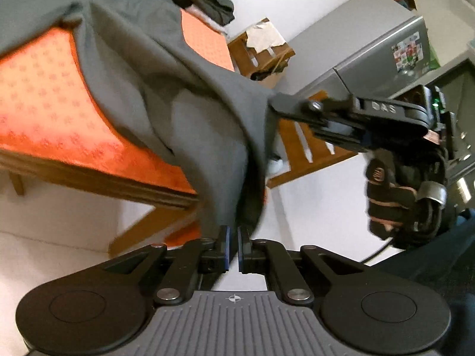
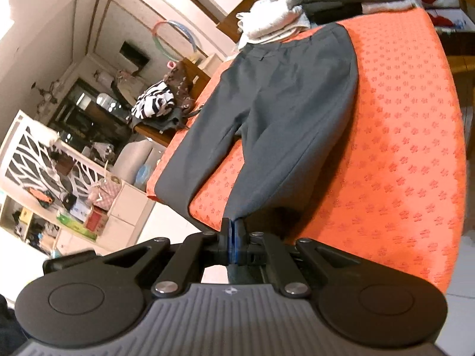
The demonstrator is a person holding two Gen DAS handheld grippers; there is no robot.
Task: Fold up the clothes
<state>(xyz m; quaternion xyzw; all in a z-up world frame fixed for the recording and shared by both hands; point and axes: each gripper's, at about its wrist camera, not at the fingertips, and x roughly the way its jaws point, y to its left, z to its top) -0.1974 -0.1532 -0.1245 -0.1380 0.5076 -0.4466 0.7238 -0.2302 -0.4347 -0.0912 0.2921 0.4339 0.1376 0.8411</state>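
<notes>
Grey trousers (image 2: pixel 285 112) lie spread on the orange worktop (image 2: pixel 409 148), legs toward the near edge. Right tool (image 2: pixel 233 231) is clamped on one hem; left tool (image 1: pixel 233 244) is nearly closed at the other, grip unclear. Keep both hems level and taut.

Readable text, one item:

1. "DAS", in raised or moulded pale letters on the black arm of the right gripper (image 1: pixel 274 103), seen from the left wrist camera. The letters stand on the upper linkage bar, just before the rounded housing at its far end. The first letter is slightly blurred and could be another character.

Not readable:

- Stickers (image 1: pixel 408 52) on the side of the grey cabinet (image 1: pixel 371 44): coloured patches only, too small to read.
- Small crosshair mark on the ribbed grey body of each gripper: a symbol, no letters.
- Boxes (image 2: pixel 95 222) on the white shelf unit (image 2: pixel 124 204): printing too blurred to read.
</notes>
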